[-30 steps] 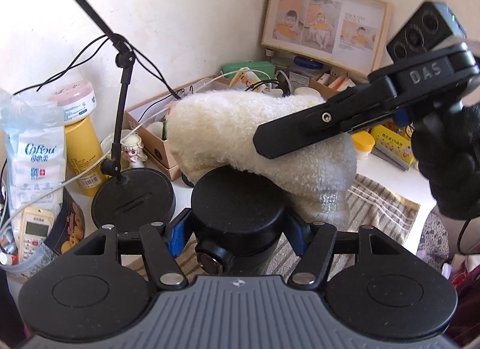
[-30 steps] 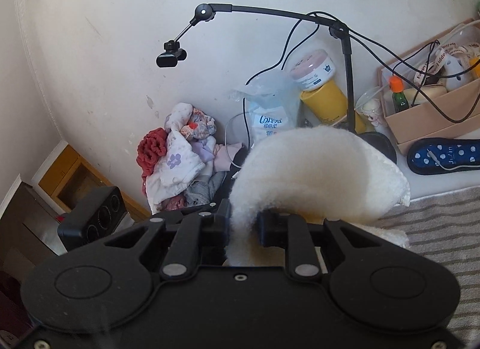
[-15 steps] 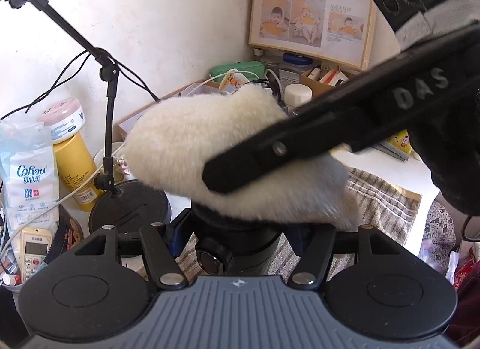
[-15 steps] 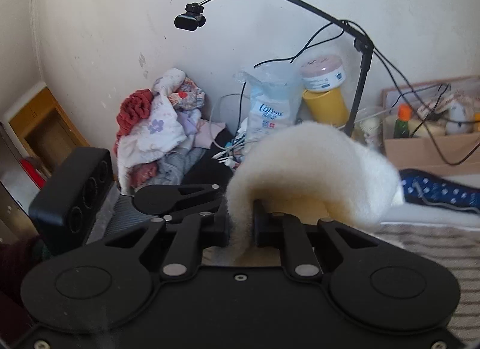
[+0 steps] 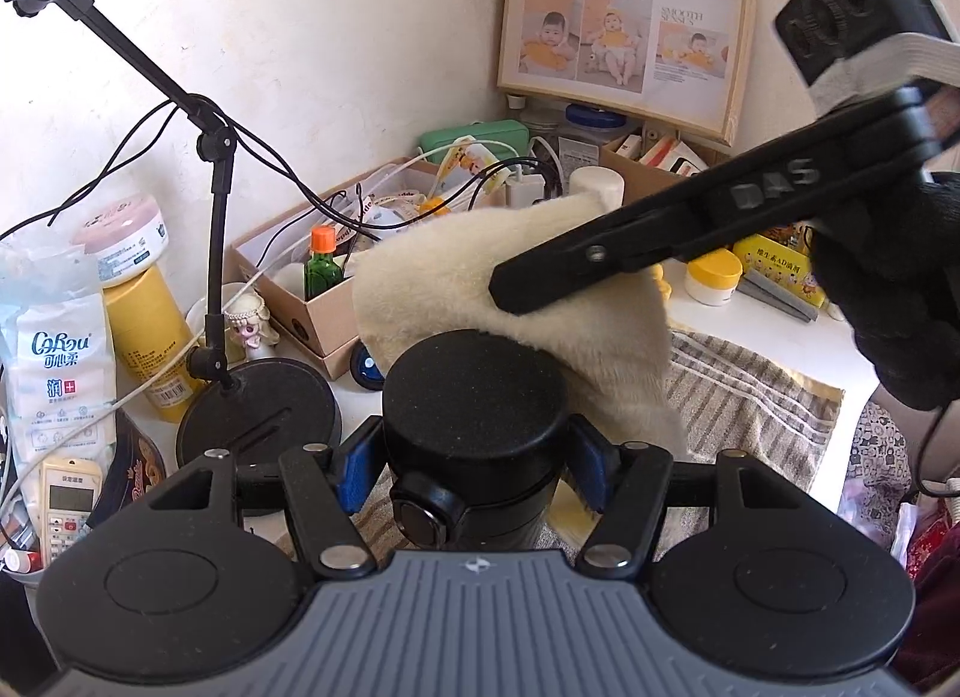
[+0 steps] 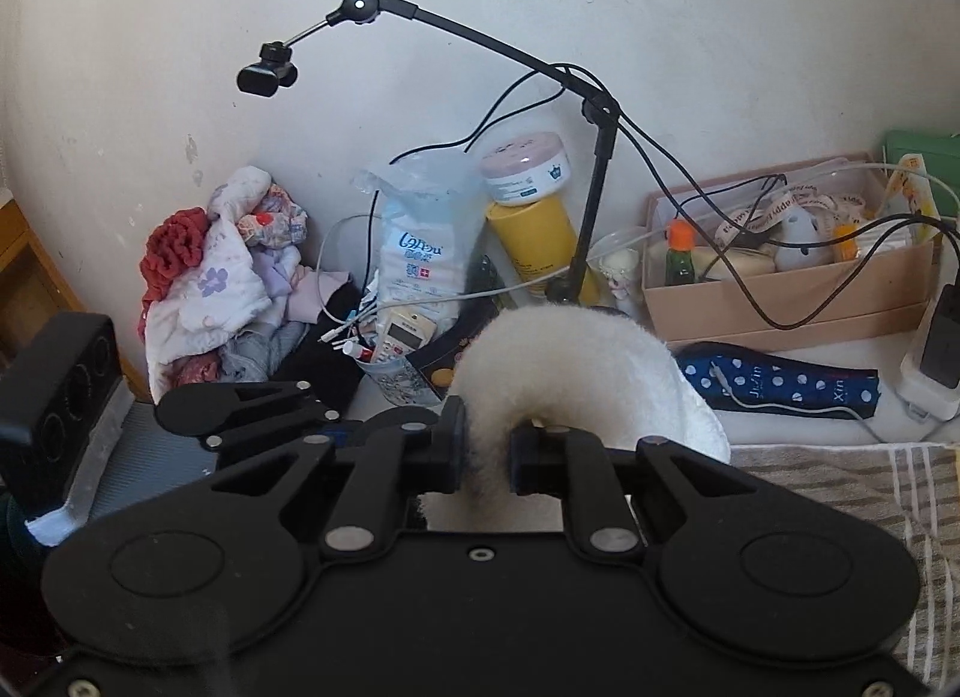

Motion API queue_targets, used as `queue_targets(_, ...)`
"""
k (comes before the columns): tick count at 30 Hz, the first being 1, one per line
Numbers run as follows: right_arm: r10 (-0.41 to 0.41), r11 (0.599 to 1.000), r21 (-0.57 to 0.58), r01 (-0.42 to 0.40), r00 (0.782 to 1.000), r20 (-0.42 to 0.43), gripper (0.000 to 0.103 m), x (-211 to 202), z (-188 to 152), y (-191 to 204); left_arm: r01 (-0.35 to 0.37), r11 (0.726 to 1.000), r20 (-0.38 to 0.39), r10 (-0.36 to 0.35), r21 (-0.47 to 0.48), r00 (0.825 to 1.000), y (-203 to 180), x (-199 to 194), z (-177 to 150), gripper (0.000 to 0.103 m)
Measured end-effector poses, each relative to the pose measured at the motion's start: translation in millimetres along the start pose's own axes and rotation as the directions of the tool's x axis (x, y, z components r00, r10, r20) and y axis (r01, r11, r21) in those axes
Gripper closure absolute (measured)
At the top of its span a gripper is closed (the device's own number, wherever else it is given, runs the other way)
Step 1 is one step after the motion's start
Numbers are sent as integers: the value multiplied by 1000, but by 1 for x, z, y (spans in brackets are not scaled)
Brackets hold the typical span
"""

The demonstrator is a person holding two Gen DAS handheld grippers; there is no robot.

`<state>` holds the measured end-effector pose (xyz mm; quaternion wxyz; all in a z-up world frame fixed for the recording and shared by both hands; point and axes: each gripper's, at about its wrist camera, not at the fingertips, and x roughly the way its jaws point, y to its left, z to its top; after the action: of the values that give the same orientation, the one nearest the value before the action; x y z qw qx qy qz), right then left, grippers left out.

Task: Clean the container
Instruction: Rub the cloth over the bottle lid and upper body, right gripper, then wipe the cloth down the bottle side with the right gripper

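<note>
Cloth (image 5: 516, 283) slid off container (image 5: 474, 391) lid, left tongs (image 5: 474, 469) clamp container, right tongs (image 6: 486, 448) pinch cloth

A lived-in home corner, by the clutter: framed baby photos (image 5: 624, 43) against a plaster wall, heaped laundry (image 6: 216, 277), a tissue pack (image 6: 420, 253), a remote (image 5: 69, 499), a cardboard box (image 6: 786, 289) of cables and small bottles, a striped towel (image 5: 756, 403) over a white tabletop (image 5: 780, 337).
</note>
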<state>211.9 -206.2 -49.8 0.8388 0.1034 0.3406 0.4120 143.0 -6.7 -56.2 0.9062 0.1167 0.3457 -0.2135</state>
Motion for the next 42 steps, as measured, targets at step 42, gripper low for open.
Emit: queue_targets(42,18,961,275,-10,999,-29,90,0,-55,-67,-158,959,-42,153,-235,987,-14,2,18,31)
